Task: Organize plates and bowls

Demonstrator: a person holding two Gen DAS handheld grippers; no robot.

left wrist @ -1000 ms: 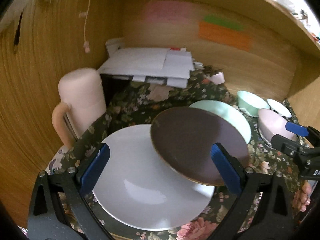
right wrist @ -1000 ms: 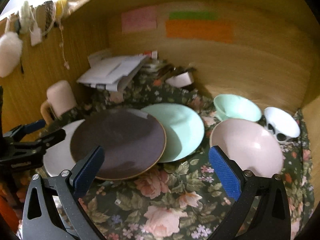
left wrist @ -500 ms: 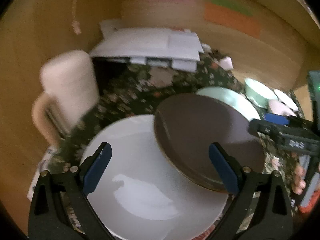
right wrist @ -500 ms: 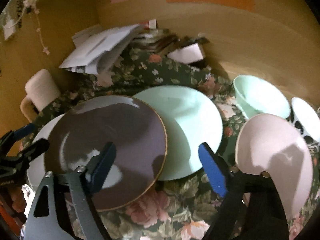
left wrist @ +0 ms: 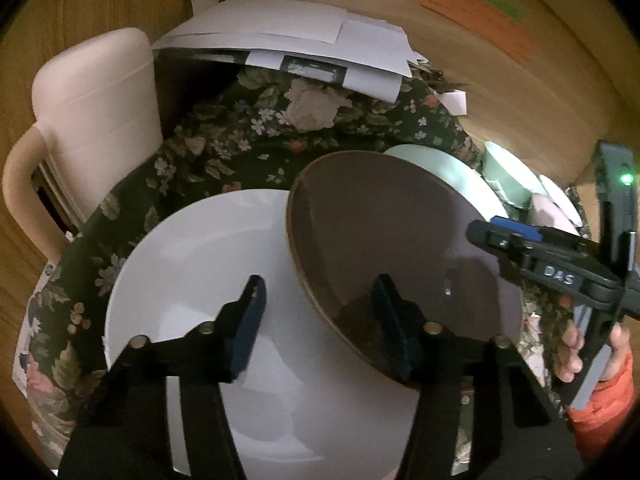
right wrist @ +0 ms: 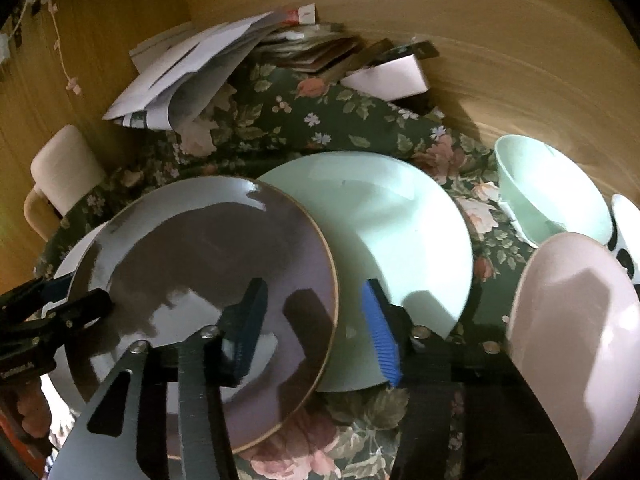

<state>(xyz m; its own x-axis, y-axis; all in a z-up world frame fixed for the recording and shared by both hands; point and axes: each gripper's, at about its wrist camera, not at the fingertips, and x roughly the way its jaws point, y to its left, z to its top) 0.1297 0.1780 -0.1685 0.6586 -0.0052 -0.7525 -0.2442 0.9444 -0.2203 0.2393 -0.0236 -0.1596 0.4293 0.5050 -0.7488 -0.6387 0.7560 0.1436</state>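
Both grippers' jaws have just narrowed astride the brown plate (right wrist: 208,280).

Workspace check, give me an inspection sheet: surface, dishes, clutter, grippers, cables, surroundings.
Surface: floral cloth.
Job's things: brown plate overlapping white plate and mint plate; mint bowl, pink bowl.
Clutter: papers, pink mug.
Grippers: left hand-held gripper and right hand-held gripper have just been closing, each straddling the brown plate's rim, not gripping.
Cables: nothing seen.
Surroundings: wooden walls, sticky notes.
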